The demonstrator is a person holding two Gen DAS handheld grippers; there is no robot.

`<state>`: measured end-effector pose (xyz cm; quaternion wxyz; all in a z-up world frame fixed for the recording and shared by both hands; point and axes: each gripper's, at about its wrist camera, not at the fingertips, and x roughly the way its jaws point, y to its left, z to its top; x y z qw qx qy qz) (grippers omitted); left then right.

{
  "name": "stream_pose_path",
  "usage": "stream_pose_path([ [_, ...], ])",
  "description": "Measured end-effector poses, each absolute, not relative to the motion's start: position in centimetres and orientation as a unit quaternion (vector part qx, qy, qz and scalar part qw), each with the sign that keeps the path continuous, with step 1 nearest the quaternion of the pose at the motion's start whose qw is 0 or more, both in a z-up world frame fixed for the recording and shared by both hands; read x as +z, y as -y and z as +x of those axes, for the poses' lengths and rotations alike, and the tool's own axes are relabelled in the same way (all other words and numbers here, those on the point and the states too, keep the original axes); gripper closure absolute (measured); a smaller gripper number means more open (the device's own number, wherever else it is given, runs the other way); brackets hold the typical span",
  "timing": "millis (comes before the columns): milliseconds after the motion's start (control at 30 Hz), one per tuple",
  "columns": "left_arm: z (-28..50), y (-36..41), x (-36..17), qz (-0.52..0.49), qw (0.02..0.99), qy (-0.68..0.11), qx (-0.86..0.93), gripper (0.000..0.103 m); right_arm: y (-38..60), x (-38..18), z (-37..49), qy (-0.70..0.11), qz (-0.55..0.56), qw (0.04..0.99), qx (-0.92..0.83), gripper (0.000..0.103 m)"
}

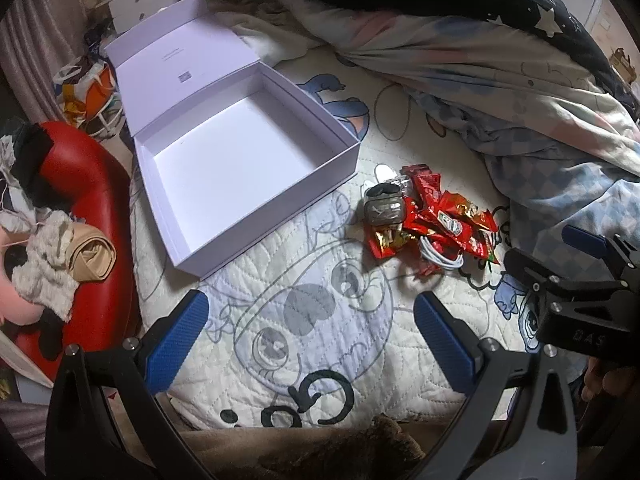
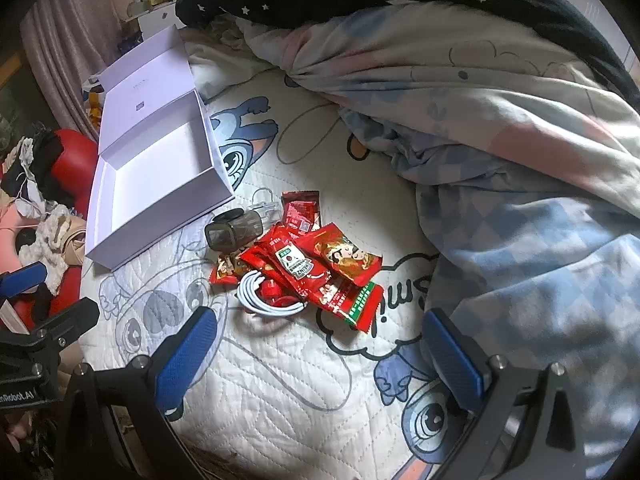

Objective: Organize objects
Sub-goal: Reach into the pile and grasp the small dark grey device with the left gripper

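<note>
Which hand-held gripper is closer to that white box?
Left. The left gripper hovers just below the box; the right gripper sits farther off, beyond the red packets.

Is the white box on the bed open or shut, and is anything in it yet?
Open and empty: the white box has its lid flipped back, and its bare floor shows.

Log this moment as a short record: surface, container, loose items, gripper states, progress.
surface: quilted bed cover with cartoon prints
container: white box, lid open, nothing seen inside
loose items: red packets, dark case, clear case, coiled white cable, heaped beside the box
left hand-held gripper: open, holding nothing, over the cover
right hand-held gripper: open, holding nothing, near the heap
progress: nothing boxed yet
</note>
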<state>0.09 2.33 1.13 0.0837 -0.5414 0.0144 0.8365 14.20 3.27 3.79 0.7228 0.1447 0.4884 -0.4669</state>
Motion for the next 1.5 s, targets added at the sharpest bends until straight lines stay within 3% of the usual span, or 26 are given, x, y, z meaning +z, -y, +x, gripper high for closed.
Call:
stream_pose_path([
  [1267, -6.8, -6.0, -3.3, -0.575, 0.174, -0.022, 0.799, 0.0, 4.2, -0.4, 14.0, -0.505, 0.224, 0.653, -0.517, 0.0],
  [1500, -8.1, -6.8, -4.0, -0.576, 0.185, -0.021, 0.796, 0.004, 5.2, -1.4, 13.7, -0.511, 0.241, 0.648, -0.511, 0.014],
])
